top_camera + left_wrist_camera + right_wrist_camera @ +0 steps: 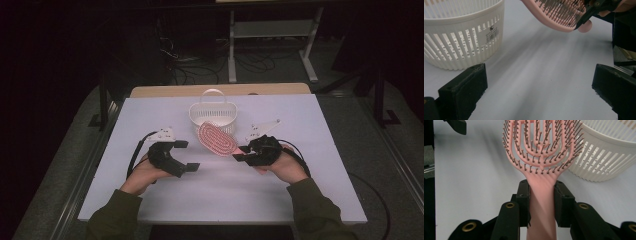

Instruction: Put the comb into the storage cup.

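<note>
Pink hairbrush [541, 157] handle clamped between right gripper [541, 202] fingers [524, 200].

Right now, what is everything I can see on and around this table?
hairbrush: one, pink with dark bristles, held above the table by its handle, head toward the basket
basket: one, white slatted plastic with a hoop handle, at the far middle of the table
table: one, pale top with a wooden edge at the far side
metal frame: one, grey, on the floor beyond the table
cables: several, dark, on the floor beyond the table
left tool: one, black, jaws apart with nothing between them, left of the hairbrush
right tool: one, black, jaws clamped on the hairbrush handle
hands: two, one on each tool, in dark green sleeves
</note>
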Demonstrator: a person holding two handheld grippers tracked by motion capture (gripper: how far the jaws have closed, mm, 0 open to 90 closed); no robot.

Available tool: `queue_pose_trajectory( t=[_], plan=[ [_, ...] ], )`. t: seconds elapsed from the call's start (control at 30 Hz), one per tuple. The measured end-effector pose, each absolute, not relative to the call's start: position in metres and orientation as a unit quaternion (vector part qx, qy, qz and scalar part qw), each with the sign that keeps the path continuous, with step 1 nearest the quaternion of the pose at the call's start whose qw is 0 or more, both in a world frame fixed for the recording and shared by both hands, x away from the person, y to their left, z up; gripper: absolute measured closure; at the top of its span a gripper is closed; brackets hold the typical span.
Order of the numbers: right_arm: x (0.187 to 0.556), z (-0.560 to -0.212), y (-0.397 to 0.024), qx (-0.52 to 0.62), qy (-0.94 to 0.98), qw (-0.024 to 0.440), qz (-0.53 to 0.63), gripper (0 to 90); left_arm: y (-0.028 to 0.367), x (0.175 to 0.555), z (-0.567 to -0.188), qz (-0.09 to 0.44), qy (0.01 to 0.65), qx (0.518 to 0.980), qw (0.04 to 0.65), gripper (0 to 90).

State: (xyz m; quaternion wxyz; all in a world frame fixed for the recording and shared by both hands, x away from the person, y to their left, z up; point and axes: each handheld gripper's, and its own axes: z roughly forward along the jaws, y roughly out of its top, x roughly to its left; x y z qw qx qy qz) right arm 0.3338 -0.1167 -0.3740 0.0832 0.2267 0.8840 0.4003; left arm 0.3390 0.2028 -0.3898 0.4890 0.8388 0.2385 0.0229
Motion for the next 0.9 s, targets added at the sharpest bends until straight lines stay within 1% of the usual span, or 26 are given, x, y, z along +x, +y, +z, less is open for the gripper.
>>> queue_pose_trajectory(
  t=[0.9],
  plan=[
    [0.332,-0.382,-0.100,0.231,0.881,0.086,0.405,68.8,0.197,0.336,-0.387,0.016,0.248,0.824,0.509,0.0]
  ],
)
